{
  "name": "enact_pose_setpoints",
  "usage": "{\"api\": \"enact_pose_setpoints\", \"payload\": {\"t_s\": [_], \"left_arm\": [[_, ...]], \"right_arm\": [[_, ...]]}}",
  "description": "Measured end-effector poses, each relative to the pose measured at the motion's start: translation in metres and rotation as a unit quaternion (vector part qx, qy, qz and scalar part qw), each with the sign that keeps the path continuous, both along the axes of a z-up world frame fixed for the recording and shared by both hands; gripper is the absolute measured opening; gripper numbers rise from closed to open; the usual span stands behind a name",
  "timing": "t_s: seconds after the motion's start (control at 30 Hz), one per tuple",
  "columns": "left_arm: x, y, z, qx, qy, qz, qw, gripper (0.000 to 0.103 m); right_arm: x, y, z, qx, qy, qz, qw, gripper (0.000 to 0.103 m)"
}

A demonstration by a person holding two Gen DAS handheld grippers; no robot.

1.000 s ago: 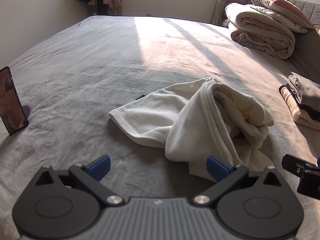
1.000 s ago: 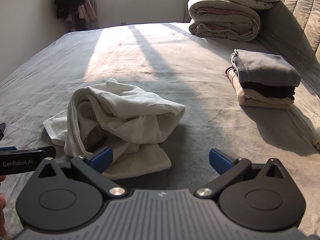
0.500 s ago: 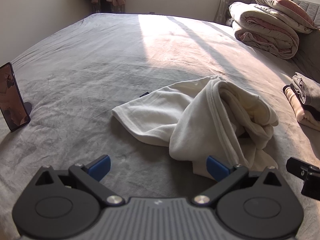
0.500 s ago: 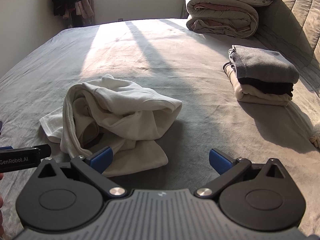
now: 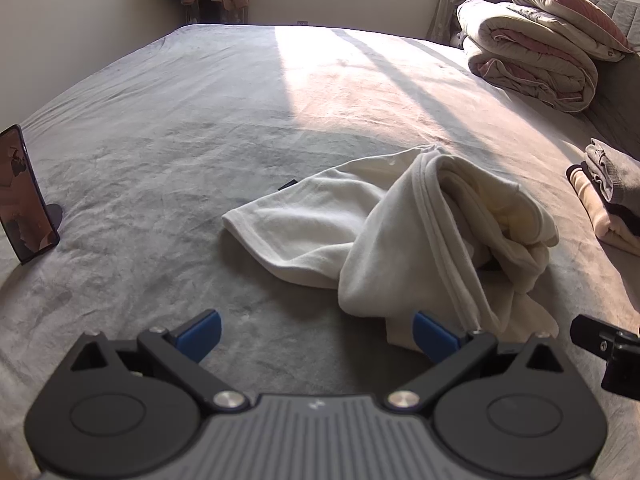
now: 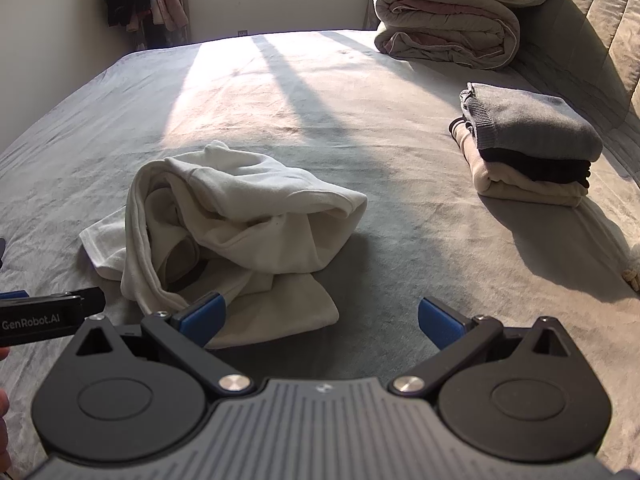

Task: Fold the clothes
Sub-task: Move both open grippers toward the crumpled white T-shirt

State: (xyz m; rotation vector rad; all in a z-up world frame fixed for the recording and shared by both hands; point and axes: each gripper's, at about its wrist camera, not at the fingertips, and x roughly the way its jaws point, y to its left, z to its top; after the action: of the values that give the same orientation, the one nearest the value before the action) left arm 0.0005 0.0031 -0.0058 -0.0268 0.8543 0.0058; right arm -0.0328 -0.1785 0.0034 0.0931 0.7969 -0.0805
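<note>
Grey bed (image 5: 168, 128), one, sunlit band across the upper middle of both frames. White garment (image 5: 384, 236), one, crumpled and unfolded, lying at centre-right of my left view and centre-left of my right view (image 6: 236, 224). My left claw (image 5: 316, 334), bottom of frame, spread wide and empty; its right blue pad overlaps the garment's near edge in the picture, contact not determinable. My right claw (image 6: 320, 318), bottom of frame, likewise wide and empty; its left blue pad sits at the garment's near edge. Stack of folded clothes (image 6: 528, 148), grey on top, right of frame, well apart from the garment. Rolled quilts (image 6: 444, 32), upper right. Phone (image 5: 24, 196) on a stand, upright, left edge of my left view.
</note>
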Motion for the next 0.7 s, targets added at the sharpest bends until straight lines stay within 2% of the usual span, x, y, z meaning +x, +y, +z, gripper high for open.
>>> {"api": "enact_pose_setpoints", "payload": {"t_s": [0.33, 0.7], "left_arm": [[0.0009, -0.0011, -0.0030, 0.010, 0.005, 0.000, 0.9999, 0.102], [0.0060, 0.0034, -0.0046, 0.013, 0.012, -0.004, 0.9998, 0.102]], "right_arm": [[0.0005, -0.0002, -0.0013, 0.009, 0.006, 0.003, 1.000, 0.103], [0.0071, -0.0055, -0.0073, 0.064, 0.020, -0.003, 0.998, 0.103]]}}
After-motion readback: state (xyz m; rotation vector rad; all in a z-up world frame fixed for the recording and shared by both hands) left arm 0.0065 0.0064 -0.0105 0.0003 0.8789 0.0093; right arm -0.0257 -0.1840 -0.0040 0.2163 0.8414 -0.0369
